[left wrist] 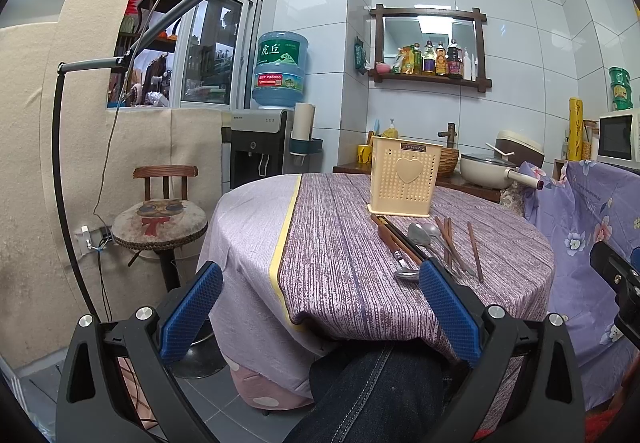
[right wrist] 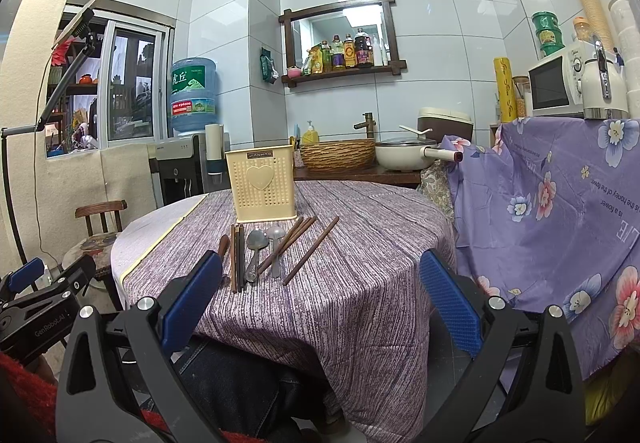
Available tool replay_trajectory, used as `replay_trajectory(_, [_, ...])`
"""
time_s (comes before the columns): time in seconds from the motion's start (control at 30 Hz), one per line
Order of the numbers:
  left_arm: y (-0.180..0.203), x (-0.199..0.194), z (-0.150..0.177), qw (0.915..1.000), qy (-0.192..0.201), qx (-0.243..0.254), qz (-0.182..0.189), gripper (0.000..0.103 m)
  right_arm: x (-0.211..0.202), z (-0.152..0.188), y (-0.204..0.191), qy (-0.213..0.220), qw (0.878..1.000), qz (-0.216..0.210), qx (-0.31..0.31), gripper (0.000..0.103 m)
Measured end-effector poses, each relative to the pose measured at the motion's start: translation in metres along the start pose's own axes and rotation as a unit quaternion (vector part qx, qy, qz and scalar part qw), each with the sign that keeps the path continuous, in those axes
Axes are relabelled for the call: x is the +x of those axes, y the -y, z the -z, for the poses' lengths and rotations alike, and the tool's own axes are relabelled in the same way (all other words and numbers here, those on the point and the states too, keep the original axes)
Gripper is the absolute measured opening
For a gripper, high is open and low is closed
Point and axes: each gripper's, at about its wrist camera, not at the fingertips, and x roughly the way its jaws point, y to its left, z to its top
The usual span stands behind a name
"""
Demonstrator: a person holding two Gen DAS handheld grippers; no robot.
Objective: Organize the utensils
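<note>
A cream perforated utensil holder (left wrist: 404, 179) (right wrist: 262, 185) with a heart stands upright on the round table with a purple striped cloth (left wrist: 340, 263) (right wrist: 360, 263). In front of it lie several brown chopsticks (right wrist: 310, 251) (left wrist: 475, 251) and metal spoons (right wrist: 255, 247) (left wrist: 420, 235), plus a wooden-handled spoon (left wrist: 400, 257). My left gripper (left wrist: 320, 283) is open and empty, held off the table's near edge. My right gripper (right wrist: 320, 283) is open and empty, also short of the utensils.
A wooden stool (left wrist: 160, 223) stands left of the table. A floral purple cloth (right wrist: 560, 223) covers furniture on the right. Behind the table are a water dispenser (left wrist: 276, 103), a woven basin (right wrist: 338, 155), a pot (right wrist: 408, 155) and a microwave (right wrist: 556, 87). My knee (left wrist: 380, 395) is under the table.
</note>
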Motion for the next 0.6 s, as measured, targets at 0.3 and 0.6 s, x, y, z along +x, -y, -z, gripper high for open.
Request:
replay_trajectory(0.3, [0.005,-0.001,0.003,1.0000,0.000,0.000,0.000,0.098,-0.001,-0.001,0.001,-0.001,1.000,0.000,0.000,0.098])
replay_trajectory(0.6, [0.010,0.001,0.009,1.0000,-0.009,0.001,0.001,0.098,0.005,0.006,0.001,-0.013,1.000,0.007,-0.002,0.098])
